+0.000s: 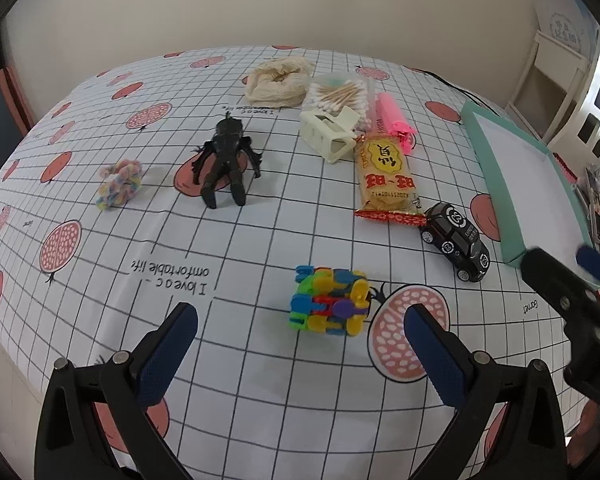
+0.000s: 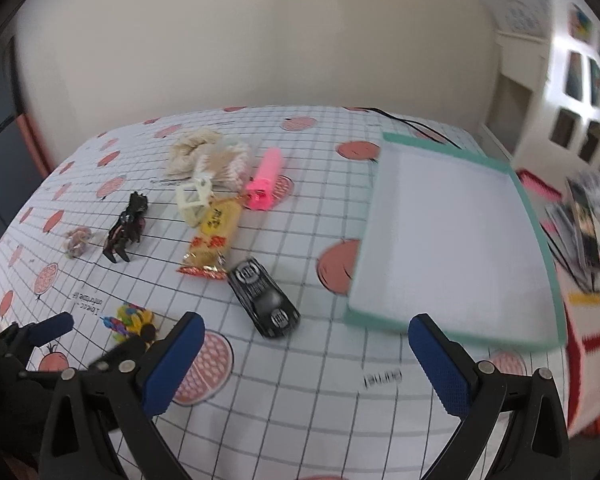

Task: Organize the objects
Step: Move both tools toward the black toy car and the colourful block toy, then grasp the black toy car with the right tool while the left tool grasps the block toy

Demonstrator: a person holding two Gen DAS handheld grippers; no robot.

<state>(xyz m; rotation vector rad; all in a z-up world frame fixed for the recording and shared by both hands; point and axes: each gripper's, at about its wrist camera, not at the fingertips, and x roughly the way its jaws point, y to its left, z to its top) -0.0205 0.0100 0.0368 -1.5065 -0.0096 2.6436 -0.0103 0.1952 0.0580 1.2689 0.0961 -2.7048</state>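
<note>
Left tool (image 1: 300, 342) open | right tool (image 2: 306, 344) open | colourful block cube (image 1: 330, 300) upright on cloth

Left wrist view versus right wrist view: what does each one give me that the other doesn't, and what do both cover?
Only the left wrist view shows the colourful block cube whole and the cotton swabs sharply; the tray is cut off there. Only the right wrist view shows the whole teal-rimmed tray, with nothing in it, though blurred. Both show the black toy car, snack packet, pink item, black figure, and both open grippers: left gripper, right gripper.
</note>
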